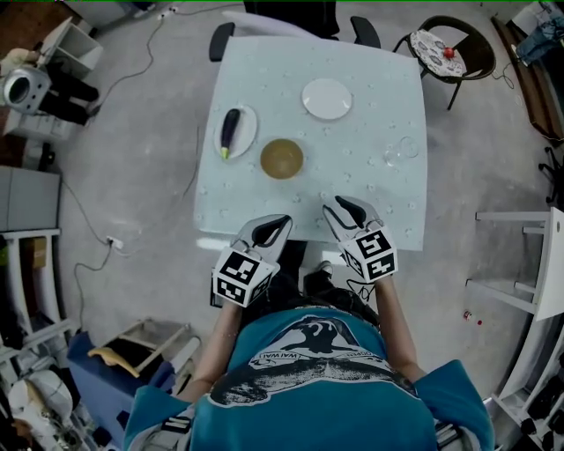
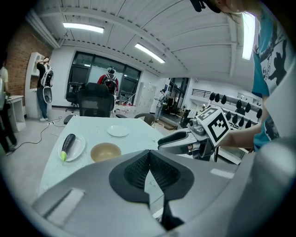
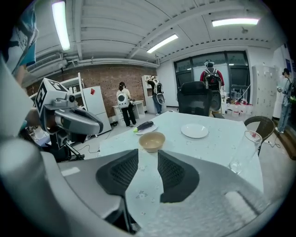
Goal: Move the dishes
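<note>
On the pale table (image 1: 370, 203) lie an empty white plate (image 1: 327, 98), a tan bowl (image 1: 282, 158) and a white plate (image 1: 247, 132) carrying a dark eggplant (image 1: 229, 130). A clear glass (image 1: 398, 151) stands near the right edge. Both grippers hover at the table's near edge, well short of the dishes. My left gripper (image 1: 273, 227) (image 2: 149, 166) has its pad tips touching, with nothing held. A clear gap shows between the pads of my right gripper (image 1: 346, 210) (image 3: 148, 169), and it is empty. The bowl (image 3: 152, 141) lies straight ahead of it.
A black office chair (image 1: 291, 13) stands at the table's far side and a round wicker chair (image 1: 445, 48) at the back right. Cables run over the floor on the left. A white rack (image 1: 529, 264) stands to the right. People stand far off in the room.
</note>
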`<state>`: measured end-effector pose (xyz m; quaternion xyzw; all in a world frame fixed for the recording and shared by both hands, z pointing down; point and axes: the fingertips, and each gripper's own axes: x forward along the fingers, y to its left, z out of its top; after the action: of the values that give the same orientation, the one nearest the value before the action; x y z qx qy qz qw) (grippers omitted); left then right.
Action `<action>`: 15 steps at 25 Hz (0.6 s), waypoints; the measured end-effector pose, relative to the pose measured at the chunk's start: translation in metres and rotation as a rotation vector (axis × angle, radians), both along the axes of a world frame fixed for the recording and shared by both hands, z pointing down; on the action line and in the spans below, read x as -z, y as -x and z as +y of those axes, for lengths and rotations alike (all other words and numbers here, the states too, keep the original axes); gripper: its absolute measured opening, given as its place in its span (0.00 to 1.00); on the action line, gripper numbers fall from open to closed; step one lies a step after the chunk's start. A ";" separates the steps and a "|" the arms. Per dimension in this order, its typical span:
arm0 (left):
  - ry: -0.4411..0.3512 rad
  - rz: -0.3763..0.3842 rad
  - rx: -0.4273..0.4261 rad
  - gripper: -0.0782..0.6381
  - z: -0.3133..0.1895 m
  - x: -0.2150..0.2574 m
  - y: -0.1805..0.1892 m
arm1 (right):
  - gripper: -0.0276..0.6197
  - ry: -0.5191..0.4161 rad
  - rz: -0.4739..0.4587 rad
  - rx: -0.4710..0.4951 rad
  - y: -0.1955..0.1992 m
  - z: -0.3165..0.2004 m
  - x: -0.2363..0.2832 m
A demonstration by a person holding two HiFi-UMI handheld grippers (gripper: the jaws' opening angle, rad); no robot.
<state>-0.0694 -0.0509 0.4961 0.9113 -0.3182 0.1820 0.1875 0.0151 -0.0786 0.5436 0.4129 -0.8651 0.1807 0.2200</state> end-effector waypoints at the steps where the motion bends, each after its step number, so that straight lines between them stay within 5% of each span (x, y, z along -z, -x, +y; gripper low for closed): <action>1: -0.004 -0.002 0.004 0.12 0.004 0.002 -0.002 | 0.25 -0.006 -0.011 0.000 -0.002 0.004 0.003; 15: -0.065 -0.005 -0.040 0.12 0.073 0.019 -0.054 | 0.23 -0.074 -0.147 -0.037 -0.037 0.071 0.039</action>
<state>-0.0155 0.0224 0.4767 0.9226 -0.3063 0.1774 0.1532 0.0524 -0.0075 0.5044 0.4222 -0.8773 0.1823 0.1373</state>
